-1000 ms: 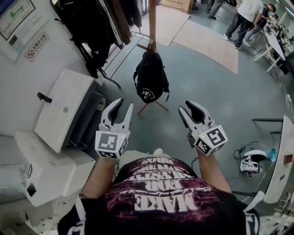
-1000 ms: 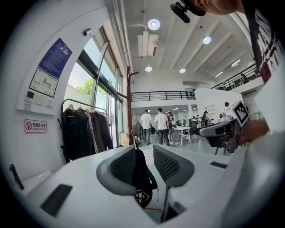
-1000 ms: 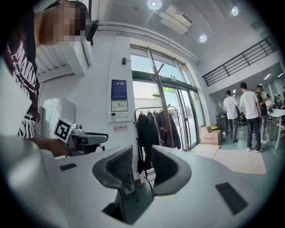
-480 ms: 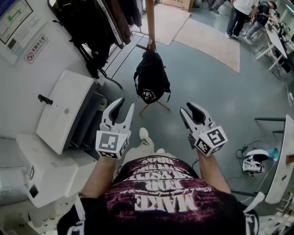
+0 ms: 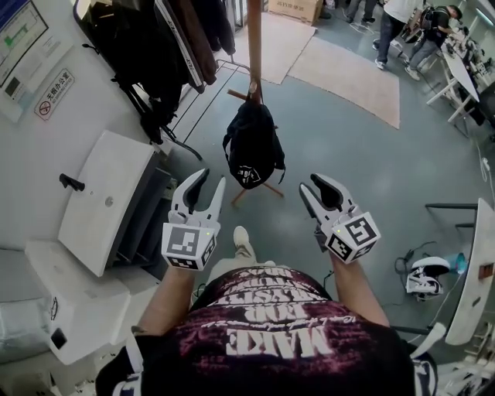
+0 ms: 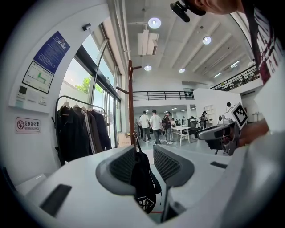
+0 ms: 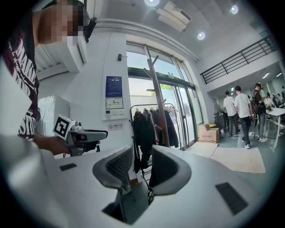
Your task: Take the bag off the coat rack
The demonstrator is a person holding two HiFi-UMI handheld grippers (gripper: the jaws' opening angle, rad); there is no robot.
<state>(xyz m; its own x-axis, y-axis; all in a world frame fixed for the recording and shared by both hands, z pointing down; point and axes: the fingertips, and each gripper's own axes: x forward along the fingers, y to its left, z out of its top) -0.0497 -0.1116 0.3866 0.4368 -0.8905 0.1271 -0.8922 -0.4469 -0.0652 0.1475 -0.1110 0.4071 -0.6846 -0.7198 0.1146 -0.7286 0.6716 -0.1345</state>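
Item: black backpack (image 5: 251,147) with a white logo patch low on its front. It hangs by its top loop from a short peg low on the wooden coat rack (image 5: 254,46), its body slack against the pole above the splayed feet. Location: ahead of the person, well apart from both grippers, on grey floor. Adjacent: a clothes rail of dark coats (image 5: 155,46) to the rack's left, a white cabinet (image 5: 108,201) nearer the person, and bystanders (image 5: 402,19) far off at the upper right. Hazards, as judged: the peg appears to angle upward, so a straight pull toward the person would likely drag or tip the slender rack rather than free the loop, and a lift before withdrawal looks necessary. A pinch on the soft body fabric instead of the loop or a strap may slip under the bag's weight. A swing to the left could snag the coats. Left gripper (image 5: 210,179): jaws parted to a moderate gap, nothing between them. The backpack shows through the gap only in the distance, so aim looks roughly centred on it. Right gripper (image 5: 311,184): jaws likewise apart and empty, touching nothing, level with the left one and pointing toward the rail and pole.
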